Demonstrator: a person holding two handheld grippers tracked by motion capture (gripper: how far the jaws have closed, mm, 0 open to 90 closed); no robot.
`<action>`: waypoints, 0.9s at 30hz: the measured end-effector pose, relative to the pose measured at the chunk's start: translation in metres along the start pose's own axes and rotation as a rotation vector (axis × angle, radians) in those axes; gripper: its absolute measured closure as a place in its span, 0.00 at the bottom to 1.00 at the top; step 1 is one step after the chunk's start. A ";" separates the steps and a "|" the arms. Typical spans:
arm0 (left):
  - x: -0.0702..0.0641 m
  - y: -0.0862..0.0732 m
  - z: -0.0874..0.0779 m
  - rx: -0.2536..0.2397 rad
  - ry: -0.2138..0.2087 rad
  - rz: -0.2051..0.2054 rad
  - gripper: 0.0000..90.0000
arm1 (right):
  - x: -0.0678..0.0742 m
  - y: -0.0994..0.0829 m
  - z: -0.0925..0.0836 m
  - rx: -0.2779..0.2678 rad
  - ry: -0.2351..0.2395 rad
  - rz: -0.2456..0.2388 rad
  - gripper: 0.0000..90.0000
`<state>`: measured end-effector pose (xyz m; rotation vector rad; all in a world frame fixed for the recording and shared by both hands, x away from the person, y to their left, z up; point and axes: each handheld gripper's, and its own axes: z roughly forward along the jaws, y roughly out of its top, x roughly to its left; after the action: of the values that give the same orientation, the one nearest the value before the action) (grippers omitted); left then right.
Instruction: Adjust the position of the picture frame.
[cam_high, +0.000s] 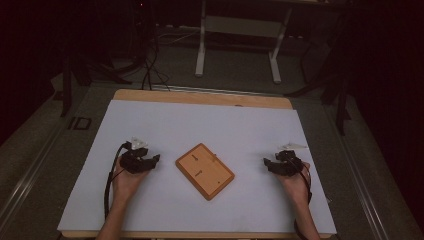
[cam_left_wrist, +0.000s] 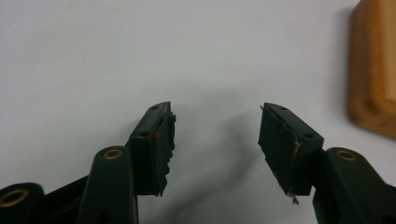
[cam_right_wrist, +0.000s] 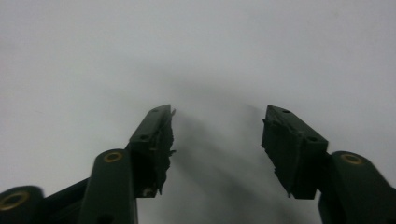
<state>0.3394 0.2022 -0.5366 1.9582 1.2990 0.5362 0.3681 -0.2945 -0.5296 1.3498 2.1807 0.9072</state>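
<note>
A white sheet (cam_high: 165, 125) covers a wooden table, seen from above. A small wooden board (cam_high: 205, 171) lies near the middle of the sheet, turned at an angle, with a few small dark pegs or screws on its face — too small to tell which. The left gripper (cam_high: 150, 161) rests to the board's left, the right gripper (cam_high: 270, 163) well off to its right, each held in a hand and pointing inward. The left gripper view adds detail: its jaws stand wide apart with nothing between them, and the board's rounded corner (cam_left_wrist: 373, 70) sits at the upper right. The right gripper view shows its jaws also apart — bare sheet beyond them.
</note>
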 end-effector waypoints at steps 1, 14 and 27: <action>0.000 0.000 -0.001 -0.010 -0.004 -0.007 0.50 | 0.002 0.002 -0.002 -0.008 0.009 -0.001 0.49; 0.002 0.002 -0.004 -0.017 -0.055 -0.016 0.52 | 0.023 0.009 -0.001 0.016 0.079 -0.058 0.54; -0.003 0.003 -0.003 0.021 -0.090 0.042 0.53 | 0.042 0.016 0.002 0.003 0.125 -0.081 0.64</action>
<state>0.3384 0.1993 -0.5321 2.0071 1.2142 0.4512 0.3604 -0.2509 -0.5199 1.2272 2.3125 0.9812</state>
